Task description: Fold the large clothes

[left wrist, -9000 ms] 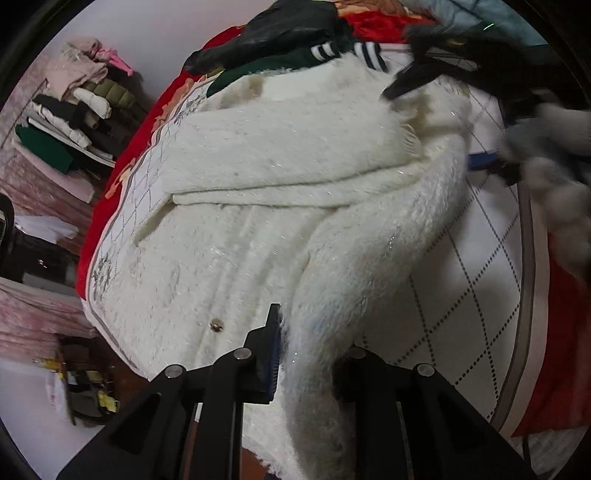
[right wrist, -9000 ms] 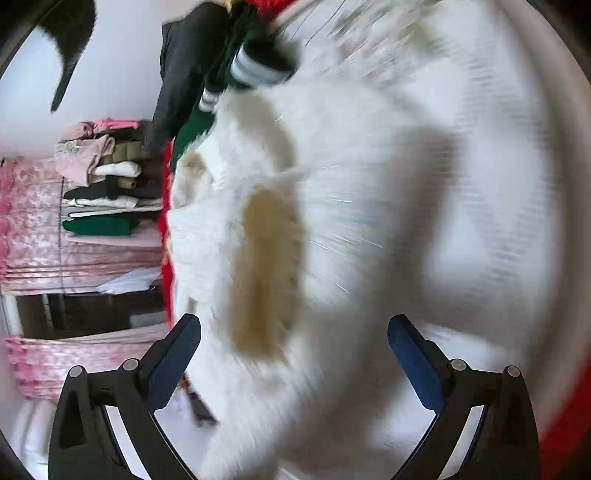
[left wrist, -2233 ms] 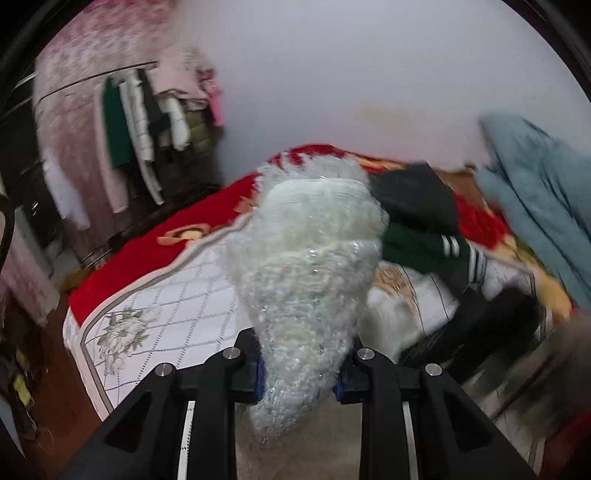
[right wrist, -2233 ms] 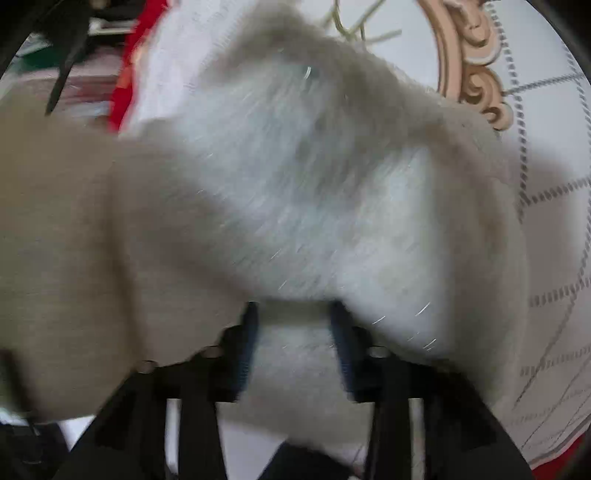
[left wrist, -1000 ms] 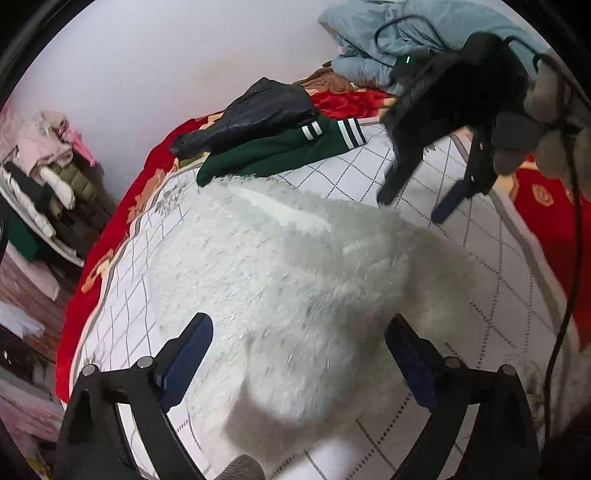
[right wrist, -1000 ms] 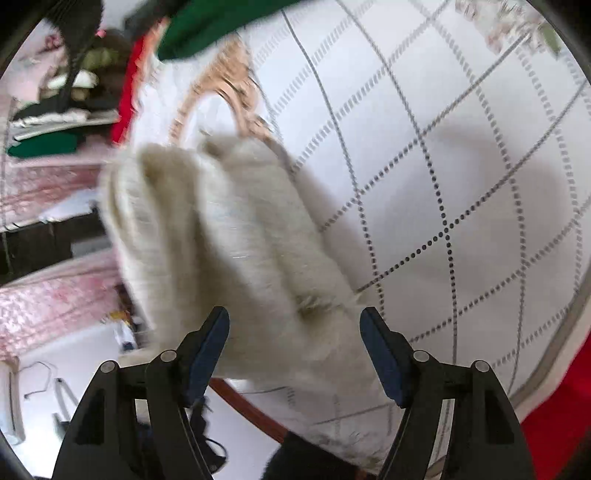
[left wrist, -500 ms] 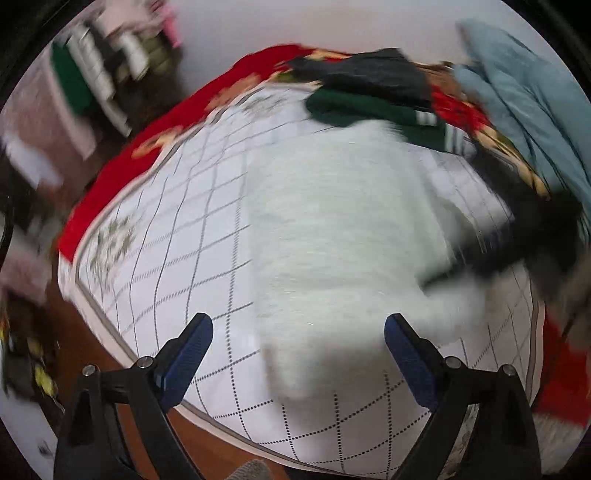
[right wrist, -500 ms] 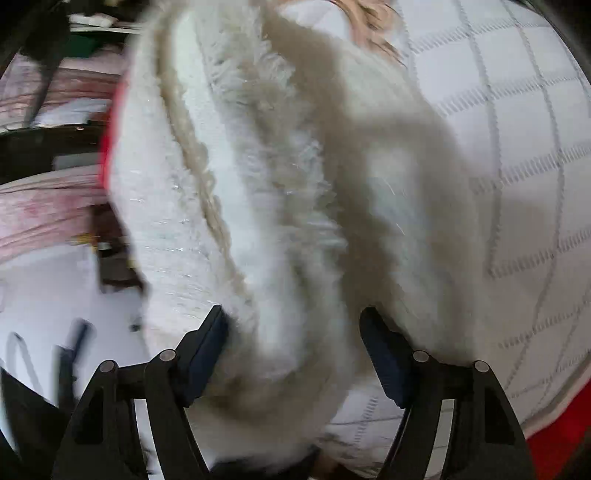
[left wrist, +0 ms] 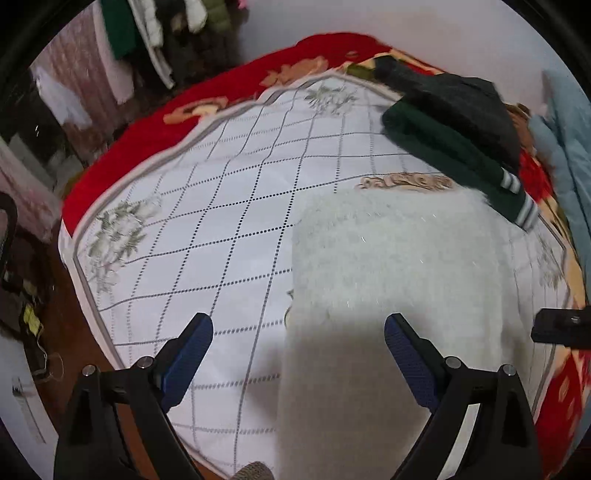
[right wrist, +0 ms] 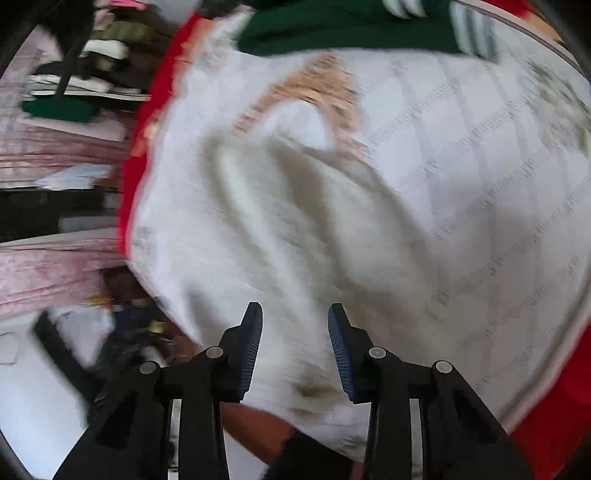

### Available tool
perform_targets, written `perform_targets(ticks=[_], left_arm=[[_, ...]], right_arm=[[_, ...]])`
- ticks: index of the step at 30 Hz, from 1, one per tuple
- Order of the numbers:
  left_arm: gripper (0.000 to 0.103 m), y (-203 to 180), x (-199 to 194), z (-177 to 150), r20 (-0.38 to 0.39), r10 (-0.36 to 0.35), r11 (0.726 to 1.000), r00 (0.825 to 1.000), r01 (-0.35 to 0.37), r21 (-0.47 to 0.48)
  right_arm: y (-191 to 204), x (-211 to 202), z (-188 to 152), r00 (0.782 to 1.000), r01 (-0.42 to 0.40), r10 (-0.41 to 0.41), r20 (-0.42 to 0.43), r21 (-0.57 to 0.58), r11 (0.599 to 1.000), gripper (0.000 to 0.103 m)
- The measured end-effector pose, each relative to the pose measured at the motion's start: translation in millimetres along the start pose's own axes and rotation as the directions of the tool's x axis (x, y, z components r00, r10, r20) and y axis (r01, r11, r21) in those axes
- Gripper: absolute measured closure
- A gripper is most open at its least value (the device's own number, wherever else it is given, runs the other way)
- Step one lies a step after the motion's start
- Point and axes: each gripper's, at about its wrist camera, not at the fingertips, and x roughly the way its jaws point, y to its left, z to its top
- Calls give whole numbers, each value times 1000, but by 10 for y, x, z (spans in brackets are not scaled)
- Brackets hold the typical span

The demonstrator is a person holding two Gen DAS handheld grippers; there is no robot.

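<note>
Two grippers in my feeds, both angled down at the bed [left wrist: 207,229]. My left gripper [left wrist: 298,338] has its jaws spread wide and grips nothing; one blue pad [left wrist: 186,354] hangs over bare quilt, the other [left wrist: 408,363] over the white coat [left wrist: 399,266]. The coat lies folded into a thick fuzzy block on the quilt's right half, its straight left edge running from the middle of the quilt down toward the near edge. Its far end stops just short of a green garment [left wrist: 454,162] with striped cuffs, which lies at the far right corner with a dark garment [left wrist: 458,99] piled on it. A pale blue garment [left wrist: 565,147] sits at the right edge of that view. A red blanket [left wrist: 122,155] shows around the quilt's border, and hanging clothes [left wrist: 147,33] show beyond the bed.

My right gripper [right wrist: 295,350] has just been narrowing its jaws, now a moderate gap. The feed is badly smeared. White coat [right wrist: 280,236] fills the view behind the gap, but I can't see the pads pressing on it; I read them as loose, holding nothing. The green garment [right wrist: 347,26] sits at the top.
</note>
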Motion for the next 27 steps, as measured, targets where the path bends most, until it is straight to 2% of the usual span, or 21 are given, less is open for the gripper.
perform_targets(ticks=[1,3,4,6,7,9,12,14,15,16,17,18,20,22,25,27], left_arm=[[8,5,61,50,-18,1,1000,1000,-1,-11],[8,63,163,125,-45,-9,999,999,6,-53],[8,93,181,141,-51,-8,998,999,5,-68],[8,195,193,151,-56,-4,995,998,-1,-97],[8,232,195,143,-57,5,995,998,-11,-102],[8,324,233,90,-78,29,994,996,-37,-105],[8,457,276,-14,-118,11,990,993,-28,-139],[8,540,247,-75,-115,-26,985,993,5,-172],[8,573,229,-94,-111,-41,982,993,20,-187],[8,613,218,-118,-103,-72,977,992,49,-207],[8,640,218,-134,-94,-106,971,990,83,-225],[8,654,226,-146,-80,-149,962,985,126,-242],[8,625,263,-149,-64,-233,945,970,210,-252],[8,542,326,-135,-59,-299,930,953,277,-241],[8,333,528,-98,-101,-379,913,920,354,-200],[8,237,651,-91,-130,-400,908,907,373,-190]], right_arm=[[122,40,88,999,-47,47,-11,-11,999,63],[384,292,284,996,-77,76,-37,-34,996,63],[561,543,415,995,-71,66,-68,-62,996,63],[624,801,512,996,32,-37,-84,-66,997,65],[644,1038,539,985,119,-130,-115,-96,988,69],[626,1411,586,962,230,-247,-118,-140,963,71],[665,1479,664,959,245,-259,-117,-125,962,71],[666,1388,692,969,187,-203,-142,-116,975,68],[626,1285,686,977,138,-153,-151,-104,985,62],[548,1194,688,982,105,-118,-149,-93,990,39],[491,1052,663,987,86,-96,-130,-82,993,24],[406,869,630,993,80,-86,-84,-75,994,1],[254,675,605,996,83,-85,-17,-79,993,0],[36,687,601,996,85,-85,-1,-68,994,0],[-352,1007,648,998,16,-18,-59,-33,999,0],[-506,1454,740,992,-18,14,-124,-31,999,0]])
